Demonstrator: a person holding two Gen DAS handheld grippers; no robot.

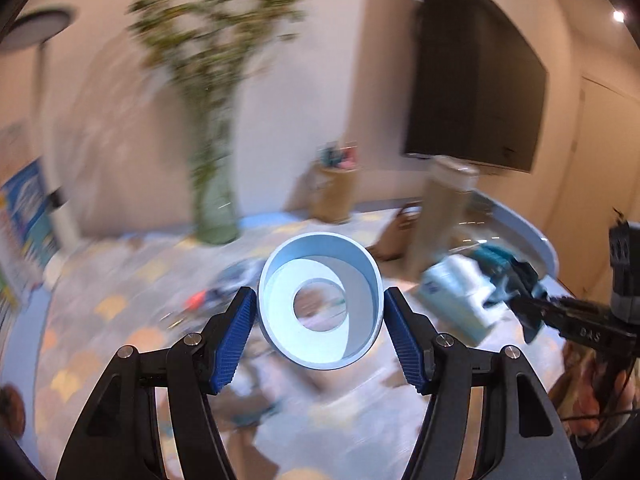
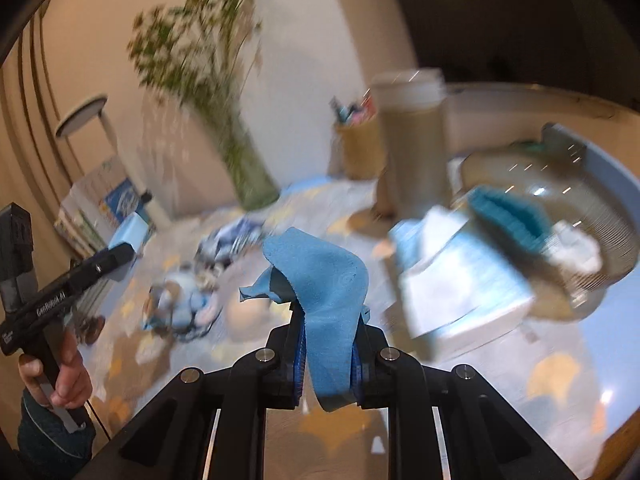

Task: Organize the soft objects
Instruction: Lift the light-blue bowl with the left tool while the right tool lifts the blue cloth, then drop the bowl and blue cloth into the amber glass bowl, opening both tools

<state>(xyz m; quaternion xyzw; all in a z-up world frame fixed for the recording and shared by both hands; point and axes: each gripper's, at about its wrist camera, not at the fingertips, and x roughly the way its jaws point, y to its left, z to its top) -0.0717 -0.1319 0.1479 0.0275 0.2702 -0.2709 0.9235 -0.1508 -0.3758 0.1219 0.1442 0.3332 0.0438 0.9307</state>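
Note:
My left gripper point(image 1: 319, 312) is shut on a light blue tapered cup point(image 1: 319, 300), open at both ends, held above the table with its mouth toward the camera. My right gripper point(image 2: 329, 350) is shut on a blue cloth point(image 2: 320, 280) that sticks up from between the pads and flops over. In the left wrist view the right gripper point(image 1: 516, 300) shows at the right, dark cloth in its jaws, beside a white and blue tissue pack point(image 1: 460, 296). Both views are blurred by motion.
A patterned table point(image 2: 500, 380) holds a glass vase with green branches point(image 2: 248, 168), a wooden pen holder point(image 2: 362, 148), a tall tan container point(image 2: 416, 136), a clear bowl with teal and white cloths point(image 2: 560, 232), the tissue pack point(image 2: 460, 280) and small soft toys point(image 2: 180, 304).

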